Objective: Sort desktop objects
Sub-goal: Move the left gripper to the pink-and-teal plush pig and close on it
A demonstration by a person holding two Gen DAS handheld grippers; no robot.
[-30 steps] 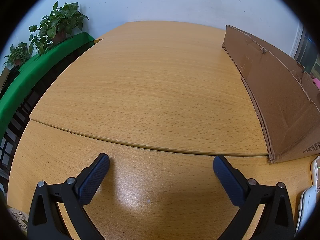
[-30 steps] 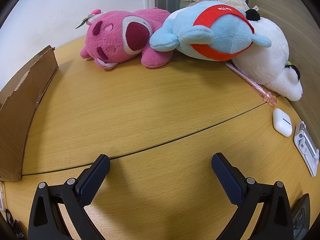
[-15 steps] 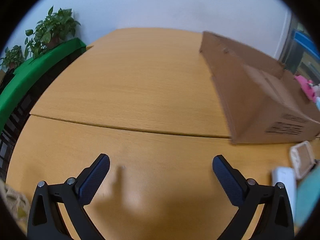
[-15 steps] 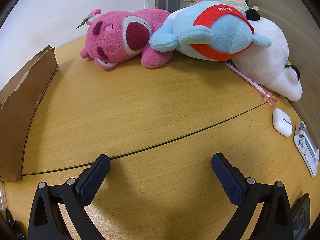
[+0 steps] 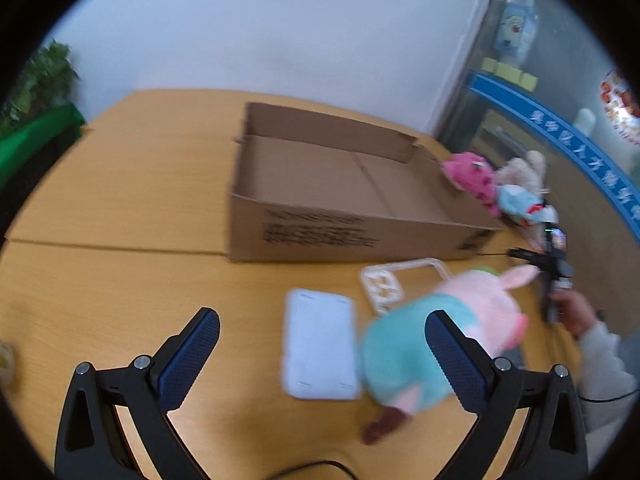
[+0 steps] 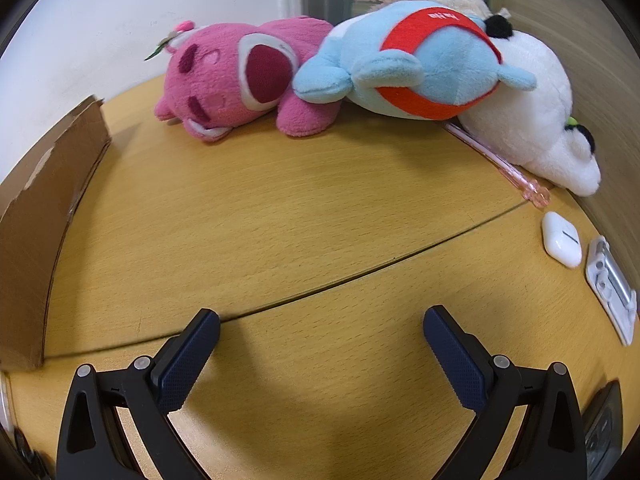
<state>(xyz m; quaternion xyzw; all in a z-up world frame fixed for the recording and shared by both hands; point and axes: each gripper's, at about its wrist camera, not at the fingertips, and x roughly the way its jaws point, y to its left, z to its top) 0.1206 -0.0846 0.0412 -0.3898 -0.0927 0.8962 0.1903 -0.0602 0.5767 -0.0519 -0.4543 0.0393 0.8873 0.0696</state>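
Both sets of jaws spread wide over the wooden worktop (image 6: pixel 320 208), gripping nothing.

The left gripper (image 5: pixel 322 346) has a white flat device (image 5: pixel 319 346) lying between its jaws, and a pink-and-teal plush pig (image 5: pixel 436 332), blurred, sits partly behind the right jaw. Just past them is a white tray-like frame (image 5: pixel 400 280), perhaps a lid, then the open cardboard box (image 5: pixel 340 184) ahead. The right gripper (image 6: pixel 321 350) has bare wood between its jaws. Ahead to the right lie a white earbud case (image 6: pixel 561 240) and a pink pen (image 6: pixel 500 162); farthest, a pink plush (image 6: pixel 236 80), a blue plush (image 6: pixel 416 58) and a white plush (image 6: pixel 536 112) huddle together.
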